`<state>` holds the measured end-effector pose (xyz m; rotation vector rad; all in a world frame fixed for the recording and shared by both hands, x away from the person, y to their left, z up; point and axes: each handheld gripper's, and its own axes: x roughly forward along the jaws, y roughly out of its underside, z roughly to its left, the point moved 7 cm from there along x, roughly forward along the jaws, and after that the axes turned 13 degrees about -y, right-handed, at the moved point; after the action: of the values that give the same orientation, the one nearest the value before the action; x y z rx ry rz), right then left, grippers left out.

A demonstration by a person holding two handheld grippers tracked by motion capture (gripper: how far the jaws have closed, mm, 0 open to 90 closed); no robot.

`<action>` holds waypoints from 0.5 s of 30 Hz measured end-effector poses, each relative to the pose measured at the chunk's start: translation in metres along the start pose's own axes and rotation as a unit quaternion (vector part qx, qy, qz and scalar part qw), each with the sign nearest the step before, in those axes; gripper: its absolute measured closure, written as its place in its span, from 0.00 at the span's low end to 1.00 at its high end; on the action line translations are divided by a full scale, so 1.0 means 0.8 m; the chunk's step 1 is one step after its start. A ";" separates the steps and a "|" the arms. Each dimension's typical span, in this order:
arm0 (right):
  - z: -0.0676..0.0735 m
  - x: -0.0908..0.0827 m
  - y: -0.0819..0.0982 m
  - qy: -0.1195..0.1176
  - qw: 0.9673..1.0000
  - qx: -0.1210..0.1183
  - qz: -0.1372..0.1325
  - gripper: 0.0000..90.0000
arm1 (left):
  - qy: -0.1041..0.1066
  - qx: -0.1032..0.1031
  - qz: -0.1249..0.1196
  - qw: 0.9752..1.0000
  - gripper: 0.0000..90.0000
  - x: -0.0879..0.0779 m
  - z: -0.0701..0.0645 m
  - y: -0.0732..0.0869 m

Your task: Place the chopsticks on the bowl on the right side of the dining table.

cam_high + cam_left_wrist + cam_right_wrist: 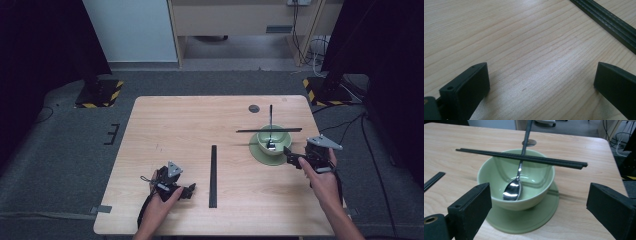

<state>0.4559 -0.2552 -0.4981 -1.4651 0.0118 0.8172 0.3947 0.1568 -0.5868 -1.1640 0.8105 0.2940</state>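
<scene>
While the person's left hand (pixel 159 196) rests on the near part of the wooden table (pixel 175 120), the left gripper (pixel 189 190) it holds lies low over bare wood with its jaws spread wide and nothing between them; in the left gripper view only wood grain shows between the two black jaws, and a black strip (pixel 609 22) crosses the upper right corner; from above, that strip (pixel 213 175) lies lengthwise just right of the left gripper. Farther right, the right hand (pixel 320 175) holds the right gripper (pixel 295 159) just beside a green bowl (pixel 274 139); its jaws are likewise spread apart and grip nothing, one to each side of the bowl (pixel 515 185) in the right gripper view, short of touching it. The bowl stands on a green saucer (pixel 534 220); a metal spoon (pixel 514 188) rests inside it, head at the bottom, handle leaning up over the far rim; a pair of black chopsticks (pixel 524 157) lies flat across the rim, over the spoon's handle, their ends jutting past both sides. Beyond the bowl, a small round dark disc (pixel 254 108) sits in the tabletop near the far edge.
</scene>
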 end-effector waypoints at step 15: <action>0.039 0.005 0.028 -0.025 1.000 -0.013 0.014 0.07 | 0.000 -0.001 -0.001 1.000 0.00 0.000 -0.001 0.000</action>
<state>0.4331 -0.2282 -0.5148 -1.4715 -0.0159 0.8791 0.3942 0.1563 -0.5869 -1.1661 0.8094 0.2939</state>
